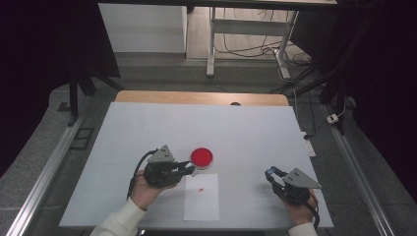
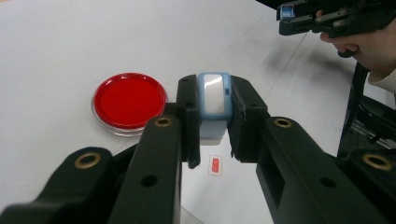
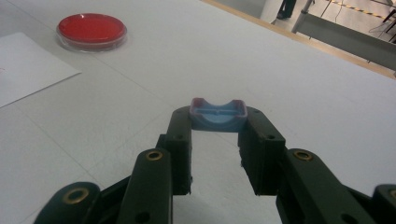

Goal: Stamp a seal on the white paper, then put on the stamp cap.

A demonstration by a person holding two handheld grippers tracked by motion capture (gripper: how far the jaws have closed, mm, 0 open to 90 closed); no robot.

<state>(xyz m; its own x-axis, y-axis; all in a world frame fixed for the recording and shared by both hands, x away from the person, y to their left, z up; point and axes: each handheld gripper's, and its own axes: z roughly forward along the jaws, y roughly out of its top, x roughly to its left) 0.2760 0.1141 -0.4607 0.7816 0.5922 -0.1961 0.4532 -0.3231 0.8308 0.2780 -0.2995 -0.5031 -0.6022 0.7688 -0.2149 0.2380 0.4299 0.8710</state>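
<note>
My left gripper (image 1: 191, 169) is shut on a small blue block with a white face (image 2: 214, 95), held just above the white sheet of paper (image 1: 201, 201). A tiny red mark (image 2: 215, 165) sits on the sheet below the block. A round red dish with a clear rim (image 1: 202, 156) lies on the table, just beyond the block. At the right of the table, my right gripper (image 1: 270, 173) is shut on a shallow blue cap with a reddish rim (image 3: 218, 115). Its tips point toward the table's middle.
The white table top (image 1: 246, 128) stretches wide behind the dish, with a wooden edge (image 1: 201, 97) at the far side. Beyond it stand a white cabinet (image 1: 142, 27) and a metal frame with cables (image 1: 251, 34). An aluminium rail (image 1: 44, 177) runs along the table's left side.
</note>
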